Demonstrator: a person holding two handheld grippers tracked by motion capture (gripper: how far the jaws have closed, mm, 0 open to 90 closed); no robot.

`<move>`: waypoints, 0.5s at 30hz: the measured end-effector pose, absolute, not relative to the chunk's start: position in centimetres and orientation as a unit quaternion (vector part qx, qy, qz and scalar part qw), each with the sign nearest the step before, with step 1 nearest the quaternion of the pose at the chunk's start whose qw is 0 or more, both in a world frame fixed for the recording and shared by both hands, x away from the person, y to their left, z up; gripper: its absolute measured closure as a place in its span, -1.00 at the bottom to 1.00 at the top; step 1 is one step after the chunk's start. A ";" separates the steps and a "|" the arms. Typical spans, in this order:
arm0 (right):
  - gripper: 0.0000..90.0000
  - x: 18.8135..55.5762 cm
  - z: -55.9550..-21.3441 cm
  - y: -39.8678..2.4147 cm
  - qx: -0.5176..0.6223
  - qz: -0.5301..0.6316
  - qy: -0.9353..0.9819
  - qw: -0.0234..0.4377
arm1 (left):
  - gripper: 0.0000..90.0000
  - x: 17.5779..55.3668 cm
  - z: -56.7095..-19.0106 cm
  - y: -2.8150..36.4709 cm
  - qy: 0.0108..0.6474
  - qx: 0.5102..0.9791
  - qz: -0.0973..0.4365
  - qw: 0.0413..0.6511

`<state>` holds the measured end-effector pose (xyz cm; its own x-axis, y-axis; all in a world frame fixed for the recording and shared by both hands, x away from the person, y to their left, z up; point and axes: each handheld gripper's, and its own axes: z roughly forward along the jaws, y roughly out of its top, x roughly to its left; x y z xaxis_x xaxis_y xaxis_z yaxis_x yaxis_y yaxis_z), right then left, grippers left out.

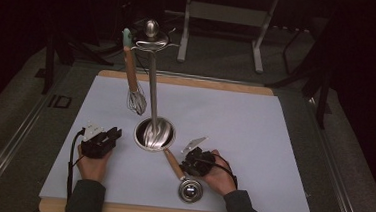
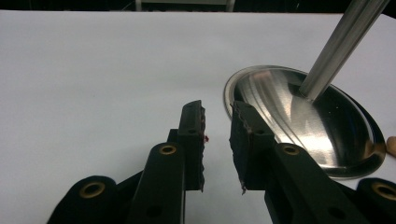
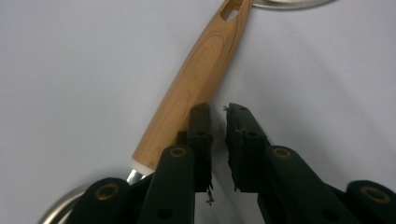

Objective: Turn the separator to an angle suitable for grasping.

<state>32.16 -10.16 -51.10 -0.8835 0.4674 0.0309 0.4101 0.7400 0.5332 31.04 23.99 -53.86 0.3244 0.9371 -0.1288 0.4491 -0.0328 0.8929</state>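
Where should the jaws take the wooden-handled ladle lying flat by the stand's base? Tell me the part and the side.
Grip the ladle across the middle of its wooden handle, coming straight down from above. The handle lies flat on the white board, long and narrow, so the jaws can straddle its width. Its metal bowl is round and too wide. The right gripper is nearest.

Whisk [image 1: 135, 101] hanging from stand [image 1: 151, 91]

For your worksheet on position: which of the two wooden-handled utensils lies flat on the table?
The strainer by the right gripper lies flat; the whisk hangs from the stand.
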 end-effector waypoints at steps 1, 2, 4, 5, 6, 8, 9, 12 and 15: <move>0.74 32.1 -50.9 -10.1 0.236 0.277 0.930 0.051 | 0.66 31.0 -53.9 24.0 0.518 0.669 0.263 0.464; 0.72 32.0 -50.8 -10.1 0.235 0.280 0.930 0.051 | 0.66 31.0 -53.9 24.0 0.518 0.669 0.263 0.464; 0.68 31.8 -50.3 -10.1 0.234 0.285 0.928 0.049 | 0.65 31.0 -53.9 24.0 0.518 0.669 0.263 0.464; 0.66 31.8 -50.1 -10.1 0.232 0.285 0.929 0.048 | 0.65 31.0 -53.9 24.0 0.518 0.668 0.263 0.464; 0.64 31.6 -49.9 -10.0 0.230 0.287 0.929 0.044 | 0.65 31.0 -53.9 24.0 0.518 0.669 0.263 0.464; 0.60 31.5 -49.7 -10.0 0.225 0.287 0.930 0.037 | 0.65 31.0 -53.9 24.0 0.518 0.669 0.264 0.464; 0.59 31.3 -49.7 -9.9 0.224 0.286 0.931 0.031 | 0.65 31.0 -53.9 24.0 0.518 0.669 0.264 0.464; 0.54 31.1 -49.9 -9.8 0.226 0.278 0.934 0.009 | 0.65 31.0 -53.9 24.0 0.518 0.669 0.264 0.463; 0.43 31.1 -50.2 -9.8 0.237 0.270 0.933 -0.006 | 0.65 31.0 -53.9 24.0 0.517 0.670 0.264 0.463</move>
<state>31.10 -9.82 -50.18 -0.8875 0.4391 0.1399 0.4460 0.7418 0.5008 31.04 23.98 -53.87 0.3254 0.9372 -0.1256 0.4485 -0.0360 0.8931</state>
